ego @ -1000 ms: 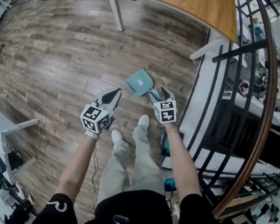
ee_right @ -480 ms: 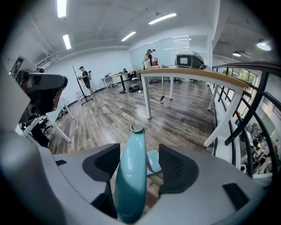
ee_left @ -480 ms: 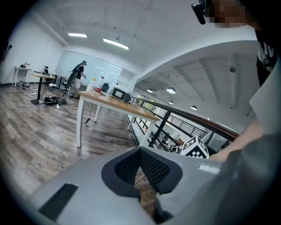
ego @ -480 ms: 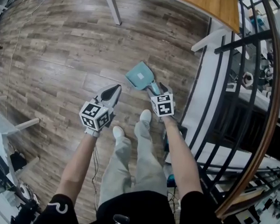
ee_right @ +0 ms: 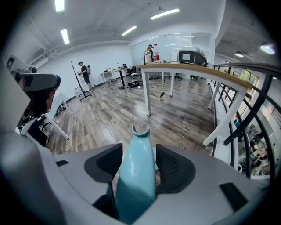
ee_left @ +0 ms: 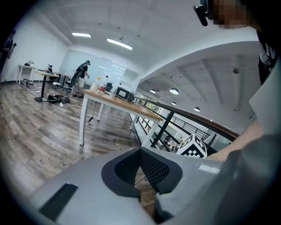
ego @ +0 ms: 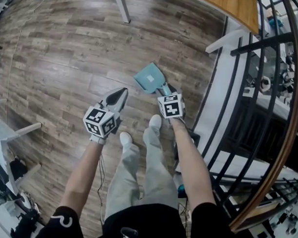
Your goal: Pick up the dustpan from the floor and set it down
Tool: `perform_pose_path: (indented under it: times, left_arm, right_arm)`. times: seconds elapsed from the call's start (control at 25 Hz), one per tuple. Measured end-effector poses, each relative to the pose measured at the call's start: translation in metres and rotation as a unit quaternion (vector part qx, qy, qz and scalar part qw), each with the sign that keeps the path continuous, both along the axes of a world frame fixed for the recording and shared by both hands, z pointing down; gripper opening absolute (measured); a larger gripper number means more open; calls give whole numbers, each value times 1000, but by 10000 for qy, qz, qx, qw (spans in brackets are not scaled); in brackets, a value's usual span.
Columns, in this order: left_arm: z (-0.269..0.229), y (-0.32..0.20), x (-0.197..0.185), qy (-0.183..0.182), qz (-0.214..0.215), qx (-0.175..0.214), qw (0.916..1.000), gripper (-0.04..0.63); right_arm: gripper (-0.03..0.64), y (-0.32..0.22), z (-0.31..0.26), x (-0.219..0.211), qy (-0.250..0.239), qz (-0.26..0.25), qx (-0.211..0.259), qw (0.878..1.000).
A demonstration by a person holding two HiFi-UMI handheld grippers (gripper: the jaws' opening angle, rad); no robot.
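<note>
One teal dustpan (ego: 149, 78), a pale patch on its scoop, lies flat on the wood floor (ego: 68, 50). The right claw (ego: 168, 90) stands wide and has just been closing around its rounded handle (ee_right: 136, 171). The left claw (ego: 116, 96) is pinched together, empty.

Railing (ego: 297, 106) just right; open floor (ego: 58, 64) left.

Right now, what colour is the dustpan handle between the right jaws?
Teal; the dustpan handle shows best in the right gripper view.
</note>
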State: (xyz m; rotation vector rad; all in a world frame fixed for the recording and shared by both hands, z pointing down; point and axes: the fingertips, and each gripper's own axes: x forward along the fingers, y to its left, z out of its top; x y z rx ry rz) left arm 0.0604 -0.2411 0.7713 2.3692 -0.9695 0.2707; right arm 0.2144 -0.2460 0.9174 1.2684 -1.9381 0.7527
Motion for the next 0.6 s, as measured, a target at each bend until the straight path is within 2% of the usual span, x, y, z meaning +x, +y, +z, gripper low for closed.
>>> perform_pose_path:
  times: [0.08, 0.2, 0.36, 0.6]
  left_arm:
    - [3, -1, -3, 6, -37, -22, 10000, -2]
    - [5, -1, -6, 22, -82, -45, 10000, -2]
    - [7, -1, -11, 51, -129, -59, 9999, -2]
    - [7, -8, -17, 48, -159, -59, 9998, -2]
  right_arm:
    - [208, 2, 4, 0, 66, 26, -157, 9999]
    - [107, 4, 9, 5, 259, 110, -277, 9992]
    - [87, 2, 8, 6, 463, 65, -166, 9988]
    - [86, 2, 9, 6, 523, 40, -198, 9984]
